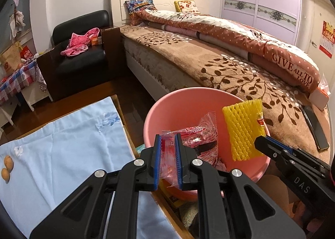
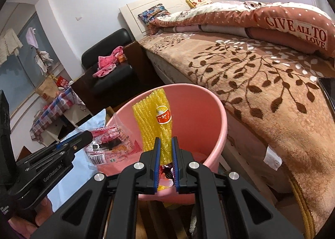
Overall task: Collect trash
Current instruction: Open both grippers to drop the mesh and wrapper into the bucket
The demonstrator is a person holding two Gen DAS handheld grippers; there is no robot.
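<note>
A pink bin [image 1: 167,102] stands between the table and the bed; it also shows in the right wrist view [image 2: 217,113]. My left gripper [image 1: 168,140] is shut on a clear red-printed plastic wrapper [image 1: 199,134] and holds it over the bin's near rim. The wrapper also shows in the right wrist view [image 2: 108,144]. My right gripper [image 2: 166,144] is shut on a yellow foam fruit net [image 2: 150,117] with an orange sticker, upright over the bin. The net also shows in the left wrist view [image 1: 242,130]. Crumpled trash [image 1: 219,163] lies in the bin's bottom.
A table with a light blue cloth [image 1: 62,144] is at the left, with two small brown fruits [image 1: 7,166] on it. The bed [image 1: 230,67] with a brown leaf blanket is right behind the bin; a phone [image 1: 314,128] lies on it. A black armchair [image 1: 83,54] stands beyond.
</note>
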